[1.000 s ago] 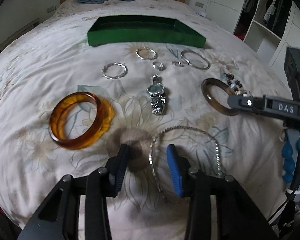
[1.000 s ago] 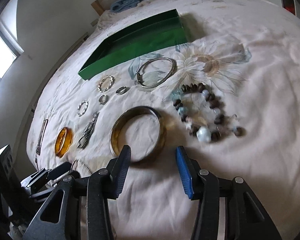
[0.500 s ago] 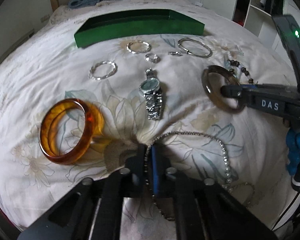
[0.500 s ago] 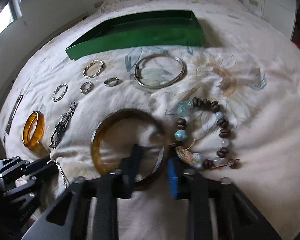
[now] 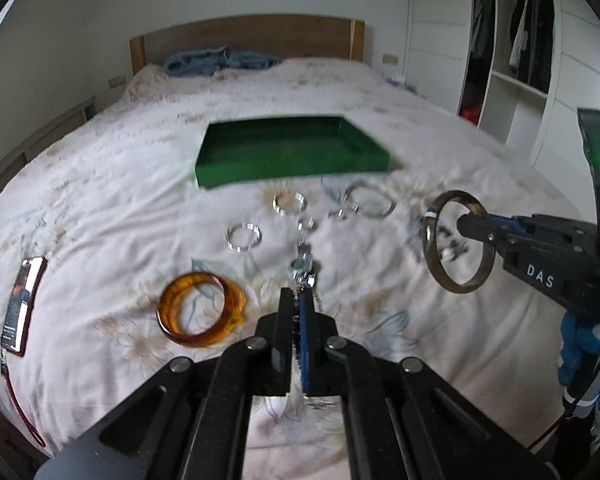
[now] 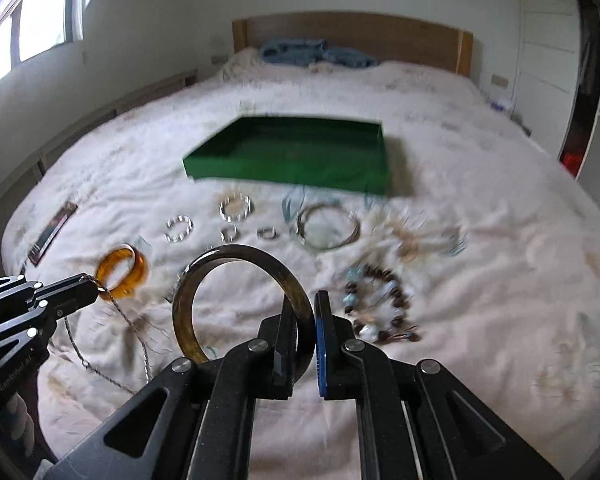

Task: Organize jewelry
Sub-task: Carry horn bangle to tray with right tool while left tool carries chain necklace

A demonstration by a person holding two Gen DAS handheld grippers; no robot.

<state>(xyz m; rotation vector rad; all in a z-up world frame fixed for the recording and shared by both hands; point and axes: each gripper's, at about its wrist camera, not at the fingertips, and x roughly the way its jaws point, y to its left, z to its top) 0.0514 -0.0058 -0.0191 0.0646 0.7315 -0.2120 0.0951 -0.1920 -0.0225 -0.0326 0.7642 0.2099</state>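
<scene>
Left gripper (image 5: pixel 298 312) fingers clamp the chain necklace (image 6: pixel 100 344); right gripper (image 6: pixel 305 320) fingers clamp the brown bangle (image 6: pixel 224 258), both clear of the bed (image 5: pixel 100 208), green tray (image 5: pixel 292 168) far.

Left wrist view: above bed (image 5: pixel 100 208), angled down toward headboard (image 5: pixel 244 40).
Right wrist view: same direction, further right.
Shared: green tray (image 5: pixel 296 168), scattered jewelry.

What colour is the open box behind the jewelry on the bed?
Dark green box, inside and out; the right wrist view shows it best.
</scene>
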